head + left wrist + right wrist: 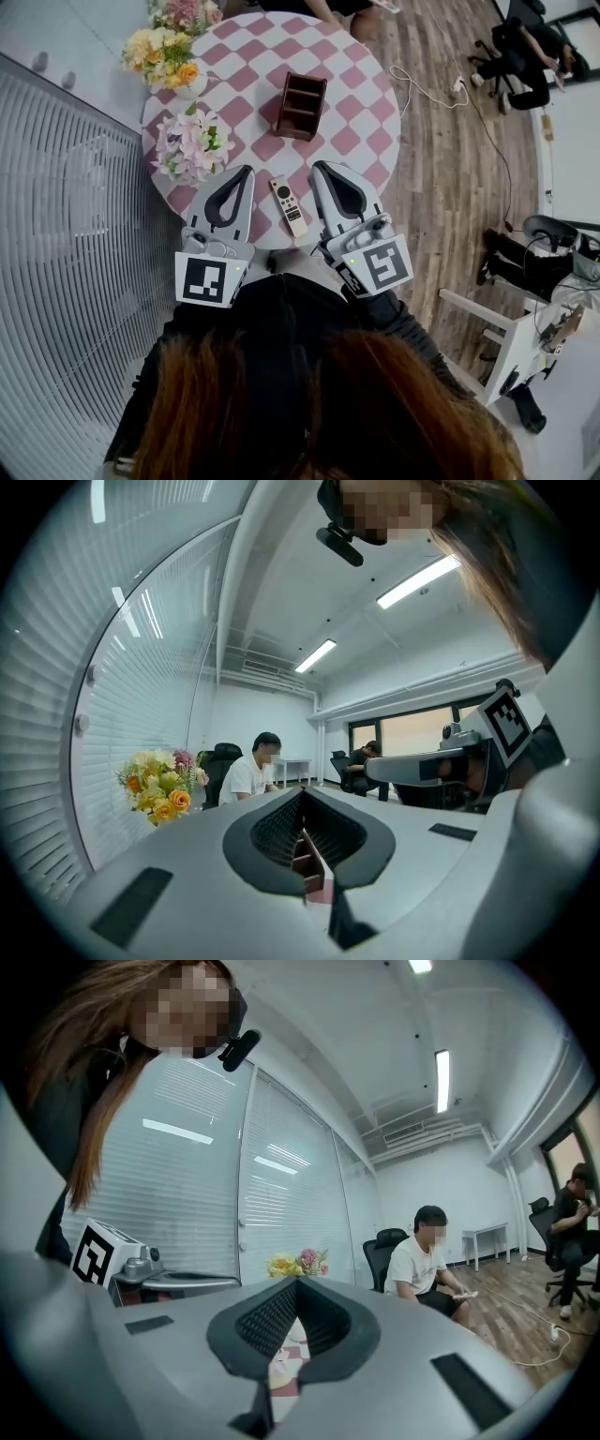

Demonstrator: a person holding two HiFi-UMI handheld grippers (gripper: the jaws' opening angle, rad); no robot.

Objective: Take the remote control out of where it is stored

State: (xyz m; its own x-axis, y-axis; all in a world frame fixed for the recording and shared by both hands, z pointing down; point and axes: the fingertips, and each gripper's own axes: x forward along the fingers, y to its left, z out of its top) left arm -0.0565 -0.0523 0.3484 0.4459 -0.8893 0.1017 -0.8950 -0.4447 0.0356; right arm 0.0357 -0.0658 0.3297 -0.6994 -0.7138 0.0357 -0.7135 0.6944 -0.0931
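**Remote control lies on the table, both grippers closed and empty**

We see the remote control (288, 205) lying flat on the checked table (356, 103) near its close edge, well apart from the brown wooden holder (301, 105) standing toward the table's middle. It sits between our two grippers and touches neither. The left gripper (249, 171) has its fingers together with nothing in them. The right gripper (317, 167) likewise has its fingers together and empty. A pink bouquet (192, 142) stands at the left, with a yellow bouquet (161, 54) beyond it.
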